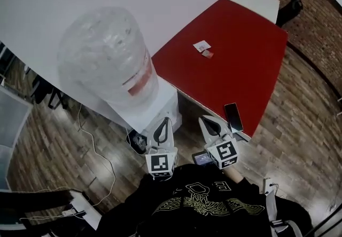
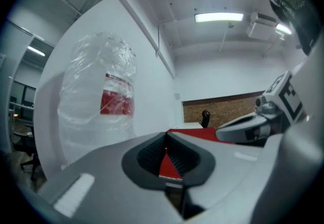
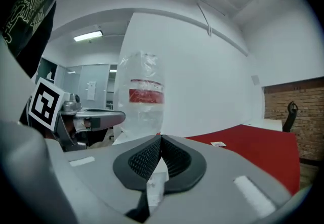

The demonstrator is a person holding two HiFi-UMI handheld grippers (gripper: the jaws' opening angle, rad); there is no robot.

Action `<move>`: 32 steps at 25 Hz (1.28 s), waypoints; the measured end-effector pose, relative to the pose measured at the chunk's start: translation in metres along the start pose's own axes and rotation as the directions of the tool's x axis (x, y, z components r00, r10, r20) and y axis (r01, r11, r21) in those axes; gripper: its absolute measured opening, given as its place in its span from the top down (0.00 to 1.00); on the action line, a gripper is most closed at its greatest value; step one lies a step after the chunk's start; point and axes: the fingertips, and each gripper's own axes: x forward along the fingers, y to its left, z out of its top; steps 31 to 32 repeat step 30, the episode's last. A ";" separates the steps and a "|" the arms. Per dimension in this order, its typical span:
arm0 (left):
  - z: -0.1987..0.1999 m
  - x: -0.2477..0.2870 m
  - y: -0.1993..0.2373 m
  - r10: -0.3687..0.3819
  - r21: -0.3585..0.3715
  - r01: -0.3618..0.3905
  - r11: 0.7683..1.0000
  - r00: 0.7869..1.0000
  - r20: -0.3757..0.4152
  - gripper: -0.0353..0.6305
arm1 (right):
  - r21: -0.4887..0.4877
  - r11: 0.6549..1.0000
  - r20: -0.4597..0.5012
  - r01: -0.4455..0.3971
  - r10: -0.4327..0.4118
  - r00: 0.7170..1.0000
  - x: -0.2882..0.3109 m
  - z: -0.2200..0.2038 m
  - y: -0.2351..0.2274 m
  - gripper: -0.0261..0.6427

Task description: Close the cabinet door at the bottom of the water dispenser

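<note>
The white water dispenser (image 1: 163, 105) stands against the wall, with a large clear bottle (image 1: 107, 59) bearing a red label on top. From above its lower cabinet door is hidden. My left gripper (image 1: 165, 120) and right gripper (image 1: 203, 120) are held side by side in front of the dispenser, raised and pointing level. Both are shut with nothing between the pads. In the left gripper view the shut left gripper (image 2: 166, 139) faces the bottle (image 2: 101, 101). In the right gripper view the shut right gripper (image 3: 161, 141) also faces the bottle (image 3: 144, 99).
A red table (image 1: 230, 70) stands right of the dispenser, with a black phone (image 1: 233, 116) near its front edge and a small card (image 1: 202, 46) further back. A white cable (image 1: 96, 147) trails over the wooden floor at the left. A brick wall (image 1: 315, 22) lies beyond.
</note>
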 end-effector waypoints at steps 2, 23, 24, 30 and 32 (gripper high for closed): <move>-0.005 -0.002 0.008 0.029 -0.015 -0.029 0.999 0.999 -0.016 0.94 | 0.001 1.000 0.010 -0.015 0.015 1.000 0.002 0.004 0.006 0.96; -0.004 -0.007 -0.012 -0.015 0.107 0.021 0.994 0.999 -0.051 0.94 | 0.004 1.000 0.019 -0.029 0.029 0.999 0.003 0.004 0.022 0.96; -0.004 -0.007 -0.011 -0.013 0.109 0.019 0.994 0.998 -0.053 0.94 | -0.001 1.000 0.018 -0.027 0.027 0.999 0.003 0.002 0.022 0.96; -0.007 -0.006 -0.015 -0.020 0.117 0.025 0.993 0.999 -0.050 0.94 | -0.002 1.000 0.007 -0.029 0.029 1.000 0.000 -0.004 0.024 0.96; -0.007 -0.006 -0.015 -0.020 0.117 0.025 0.993 0.999 -0.050 0.94 | -0.002 1.000 0.007 -0.029 0.029 1.000 0.000 -0.004 0.024 0.96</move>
